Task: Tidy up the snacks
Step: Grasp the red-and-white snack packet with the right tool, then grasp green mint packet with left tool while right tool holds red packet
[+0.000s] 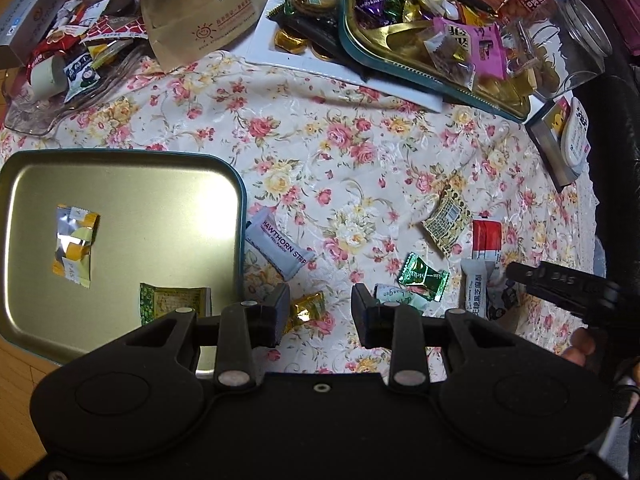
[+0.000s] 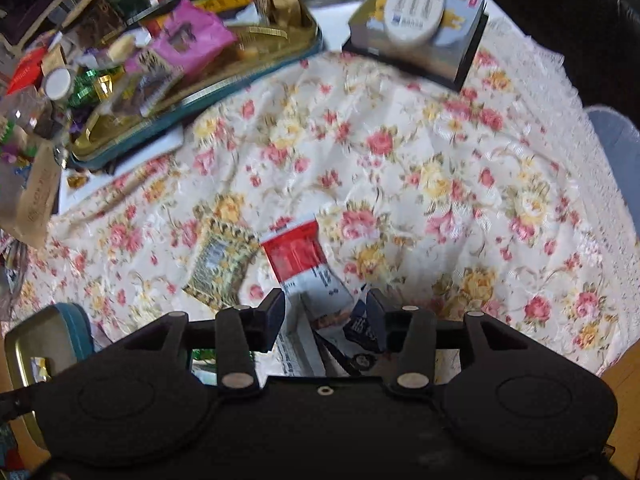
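My left gripper [image 1: 320,300] hangs open over the floral cloth, nothing between its fingers. A gold candy [image 1: 307,309] lies just by its left finger. To the left sits a teal-rimmed tin tray [image 1: 168,184] holding a yellow-silver candy [image 1: 75,246] and a green packet [image 1: 172,300]. A Hawthorn strip packet [image 1: 280,248], a green candy [image 1: 422,276], a patterned packet [image 1: 446,220] and a red-white packet [image 1: 486,240] lie loose on the cloth. My right gripper [image 2: 326,304] stands open above a white packet [image 2: 308,320] and the red-white packet [image 2: 294,254]. No pad presses on them.
A second tin tray [image 1: 404,70] heaped with sweets stands at the back, on a white board. A glass dish [image 1: 36,120] of snacks and a paper bag [image 1: 200,12] are back left. A glass jar [image 1: 576,52] and a box with a remote [image 2: 416,20] sit back right.
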Motion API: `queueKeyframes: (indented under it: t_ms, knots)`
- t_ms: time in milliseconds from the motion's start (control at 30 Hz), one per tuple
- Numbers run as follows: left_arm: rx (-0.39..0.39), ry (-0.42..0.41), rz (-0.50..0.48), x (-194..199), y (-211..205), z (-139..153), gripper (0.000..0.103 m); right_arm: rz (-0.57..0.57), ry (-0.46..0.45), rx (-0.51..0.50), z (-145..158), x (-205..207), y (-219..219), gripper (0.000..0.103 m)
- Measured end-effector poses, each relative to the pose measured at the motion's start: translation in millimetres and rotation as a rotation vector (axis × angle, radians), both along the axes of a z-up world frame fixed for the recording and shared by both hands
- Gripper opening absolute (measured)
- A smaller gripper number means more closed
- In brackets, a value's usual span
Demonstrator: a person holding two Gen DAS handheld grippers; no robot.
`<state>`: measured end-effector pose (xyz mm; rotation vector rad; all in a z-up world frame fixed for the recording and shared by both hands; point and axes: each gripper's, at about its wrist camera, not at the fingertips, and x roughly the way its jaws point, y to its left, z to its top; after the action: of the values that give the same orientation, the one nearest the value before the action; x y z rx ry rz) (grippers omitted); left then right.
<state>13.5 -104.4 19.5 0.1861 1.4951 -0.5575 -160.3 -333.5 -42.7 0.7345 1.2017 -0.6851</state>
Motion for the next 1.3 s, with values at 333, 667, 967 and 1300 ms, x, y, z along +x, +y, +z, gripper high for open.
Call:
queueKeyframes:
  t_ms: [333,667,967,1300]
  knots:
    - [0.006,0.000,-0.022,-5.5,-7.0,-1.6,0.042,0.049,-0.007,-0.056,-18.0,23.9,14.7,0.047]
    - [0.011,-0.002,-0.027,-3.6,-5.1,-2.2,0.042,0.127,0.096,-0.135,-54.2,53.0,24.0,0.046]
    - [0.024,-0.009,-0.032,-5.5,-9.4,-4.7,0.042,0.089,0.088,-0.116,-52.0,44.9,13.9,0.034]
    - [-0.001,0.025,-0.105,-23.3,-38.8,-15.6,0.042,-0.106,-0.060,0.015,7.8,19.6,-7.6,0.035]
